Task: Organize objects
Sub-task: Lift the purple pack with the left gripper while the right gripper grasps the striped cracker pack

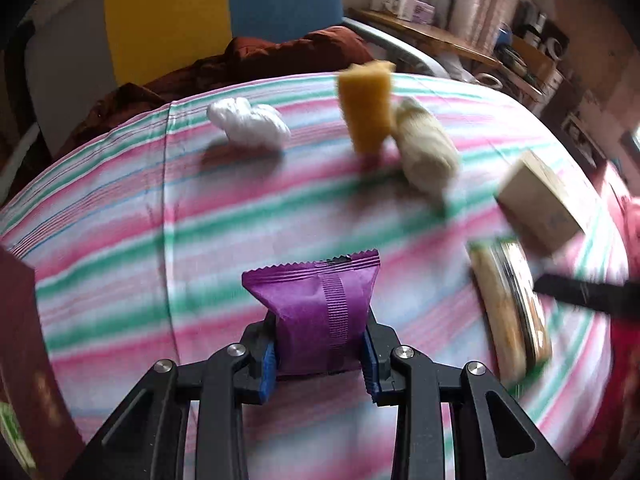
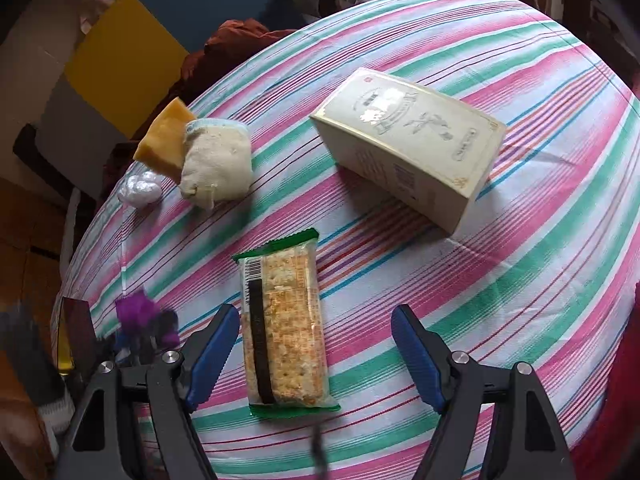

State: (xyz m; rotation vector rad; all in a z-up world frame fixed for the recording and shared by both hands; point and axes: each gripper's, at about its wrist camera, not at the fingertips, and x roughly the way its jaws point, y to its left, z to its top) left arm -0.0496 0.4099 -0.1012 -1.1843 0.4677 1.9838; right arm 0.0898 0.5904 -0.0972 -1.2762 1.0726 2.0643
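Note:
My left gripper [image 1: 320,346] is shut on a purple snack packet [image 1: 318,312] and holds it above the striped tablecloth [image 1: 160,208]. My right gripper [image 2: 316,336] is open over a green-edged cracker packet [image 2: 286,334] that lies flat on the cloth between its fingers. The purple packet also shows blurred at the left in the right wrist view [image 2: 138,314]. A cream box [image 2: 408,144] lies beyond the crackers. An orange sponge [image 1: 366,106], a rolled beige cloth [image 1: 424,148] and a white crumpled bag [image 1: 248,122] sit at the far side.
A dark red box [image 1: 24,360] stands at the left edge of the table. A brown cloth heap [image 1: 256,60] and yellow and blue panels lie behind the table. Shelves with clutter [image 1: 532,52] stand at the back right.

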